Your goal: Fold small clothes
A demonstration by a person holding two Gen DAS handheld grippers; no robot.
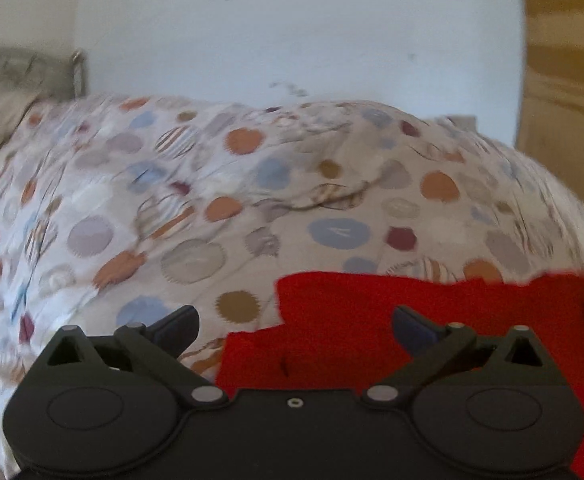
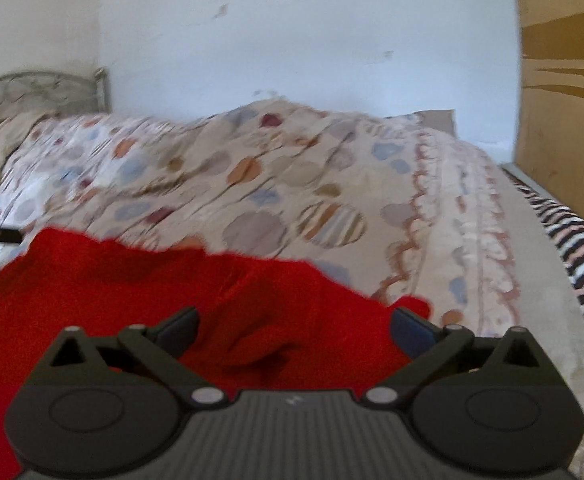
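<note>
Behind spotted bedspread (image 1: 292, 184), white wall (image 1: 292, 32).

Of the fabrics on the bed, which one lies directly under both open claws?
The plain red garment; it has no pattern, while the bedspread under it has coloured dots and the striped cloth lies at the bed's edge.

The small garment (image 1: 392, 320) is a plain, saturated red with no print. Beneath it the bedspread (image 1: 212, 200) has a pale beige-white ground scattered with round blotches in orange, soft blue, grey-lilac, maroon and ochre brown, some of them striped. Toward the bed's right edge its border (image 2: 444, 216) carries wavy reddish-brown lines on cream. A cloth (image 2: 580, 248) along that edge is striped black, white and pink. The left gripper (image 1: 295, 330) and right gripper (image 2: 294, 330) are black with dark blue pads. The wall (image 2: 292, 40) is white, the headboard (image 2: 40, 88) grey metal.
</note>
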